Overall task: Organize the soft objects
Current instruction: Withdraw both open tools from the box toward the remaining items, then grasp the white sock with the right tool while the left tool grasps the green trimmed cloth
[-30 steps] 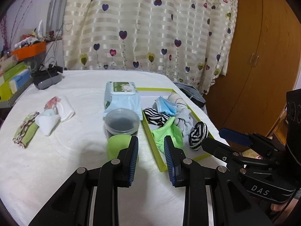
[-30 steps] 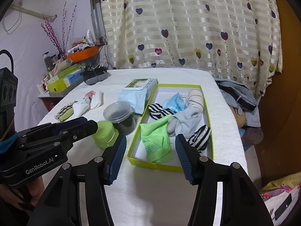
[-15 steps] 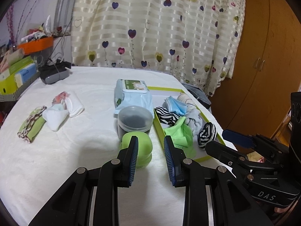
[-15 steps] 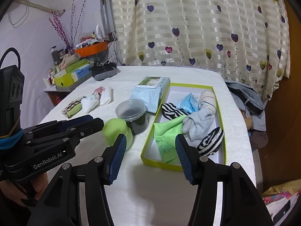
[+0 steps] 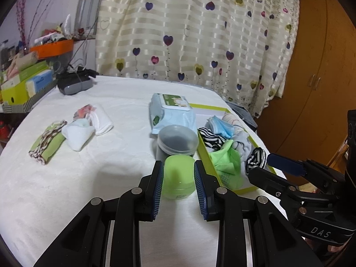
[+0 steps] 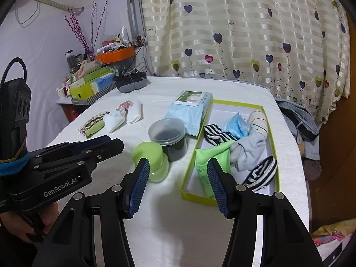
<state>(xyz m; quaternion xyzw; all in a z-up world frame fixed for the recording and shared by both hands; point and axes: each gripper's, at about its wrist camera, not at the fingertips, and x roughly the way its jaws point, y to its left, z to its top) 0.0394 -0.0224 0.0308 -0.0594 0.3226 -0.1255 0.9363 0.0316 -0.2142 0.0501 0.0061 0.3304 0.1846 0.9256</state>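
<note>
Left wrist view: the left claw [image 5: 178, 173] is released, its pads parted with the green jar [image 5: 178, 178] seen between them, though whether the jar is truly inside the gap or just beyond it is hard to tell; the right wrist view shows that claw [image 6: 111, 143] short of the jar [image 6: 151, 162]. The jar's lower edge is partly hidden by the pads. Behind it stands a clear tub [image 5: 178, 140], its contents dark and unclear. The right claw [image 6: 178, 182] is released too, jaws wide, nothing between the pads; it hovers over the desk [image 6: 169, 220] just before the near end of the yellow box [image 6: 264, 111].

The soft things lie in two groups. In the box: a green sock [image 6: 207, 155], part covered by the right pad, a grey sock [image 6: 249, 149], striped socks [image 6: 262, 173], a blue mask [image 6: 235, 124]. Well to the left of both claws, on the desk: a green patterned cloth [image 5: 46, 142], a white sock [image 5: 77, 133], a folded white cloth [image 5: 100, 120]. A wipes pack [image 5: 171, 113] lies beyond the tub. The shelf clutter at far left is too small to make out.
</note>
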